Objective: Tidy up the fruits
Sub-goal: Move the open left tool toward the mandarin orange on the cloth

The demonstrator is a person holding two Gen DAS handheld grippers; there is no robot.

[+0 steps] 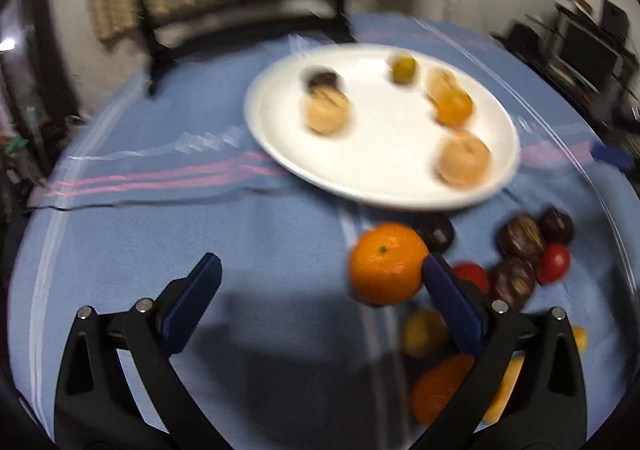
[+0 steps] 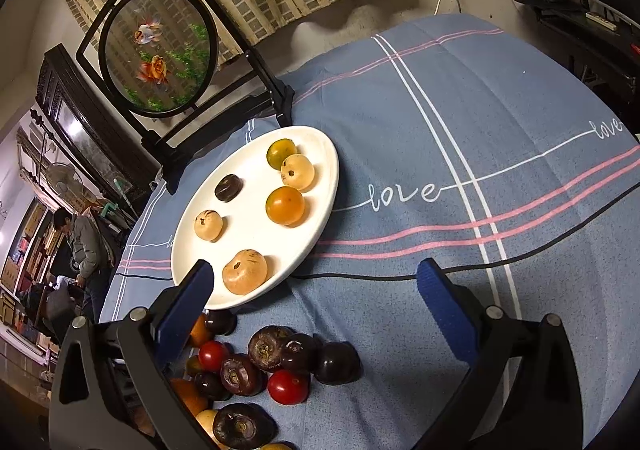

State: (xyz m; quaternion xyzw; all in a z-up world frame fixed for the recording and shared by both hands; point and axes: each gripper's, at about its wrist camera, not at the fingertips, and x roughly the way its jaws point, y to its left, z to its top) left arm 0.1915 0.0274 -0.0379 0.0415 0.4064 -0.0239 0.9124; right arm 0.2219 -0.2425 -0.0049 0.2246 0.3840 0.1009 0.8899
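A white plate on the blue cloth holds several small fruits: tan ones, an orange-yellow one, a greenish one and a dark one. A pile of loose fruits lies in front of it: dark purple ones, red tomatoes and orange ones. My left gripper is open and empty; an orange mandarin sits just left of its right finger. My right gripper is open and empty above the pile.
A round goldfish screen on a black stand stands behind the plate, at the table's far edge. The blue cloth with pink and white stripes stretches to the right. A person stands far left. The left wrist view is motion-blurred.
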